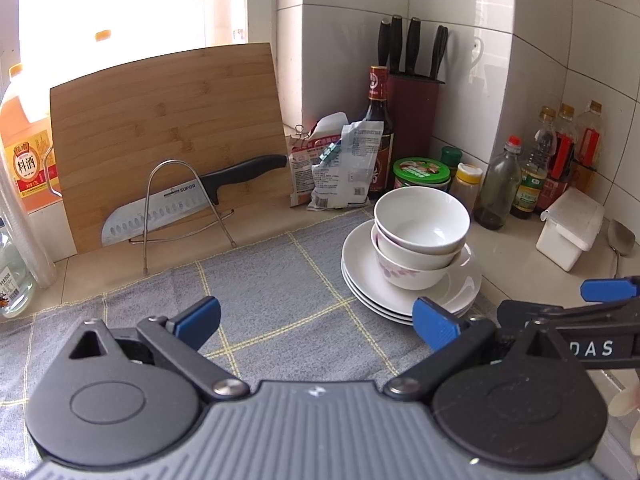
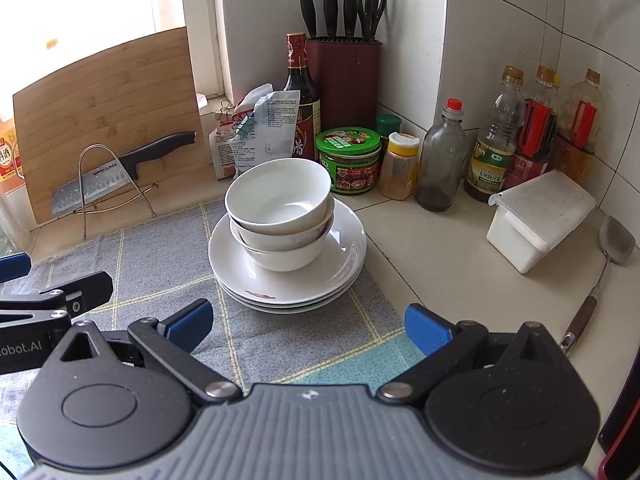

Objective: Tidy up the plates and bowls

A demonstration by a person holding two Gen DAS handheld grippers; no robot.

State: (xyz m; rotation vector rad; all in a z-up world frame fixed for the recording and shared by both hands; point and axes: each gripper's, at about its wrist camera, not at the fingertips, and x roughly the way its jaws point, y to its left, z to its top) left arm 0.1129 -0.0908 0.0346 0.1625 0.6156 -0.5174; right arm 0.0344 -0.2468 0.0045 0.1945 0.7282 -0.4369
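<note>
- Surface: a pale stone-look countertop (image 2: 432,264) in a kitchen corner, partly covered by a grey cloth (image 1: 276,292) with a yellow grid pattern.
- Walls: white tiles (image 2: 500,40) meet at the corner; a bright, overexposed window (image 1: 120,4) lies to the left.
- Task items: a stack of white bowls (image 2: 280,216) sits nested inside a stack of white plates (image 2: 344,268), which rests on the cloth's right edge.
- Left gripper (image 1: 316,320): blue-padded jaws spread apart, holding nothing, above the cloth and left of the plates.
- Right gripper (image 2: 308,326): jaws likewise apart and empty, just in front of the plates.
- Left background: a bamboo cutting board (image 1: 168,132) leans against the window ledge; a knife (image 1: 192,200) rests in a wire rack (image 1: 176,208) before it.
- Corner: a dark red knife block (image 2: 346,80), a dark sauce bottle (image 2: 298,92), folded packets (image 2: 260,132) and a green-lidded jar (image 2: 348,160).
- Right wall: a row of condiment bottles (image 2: 532,132), a white lidded box (image 2: 536,220) and a metal ladle (image 2: 612,248) lying on the counter.
</note>
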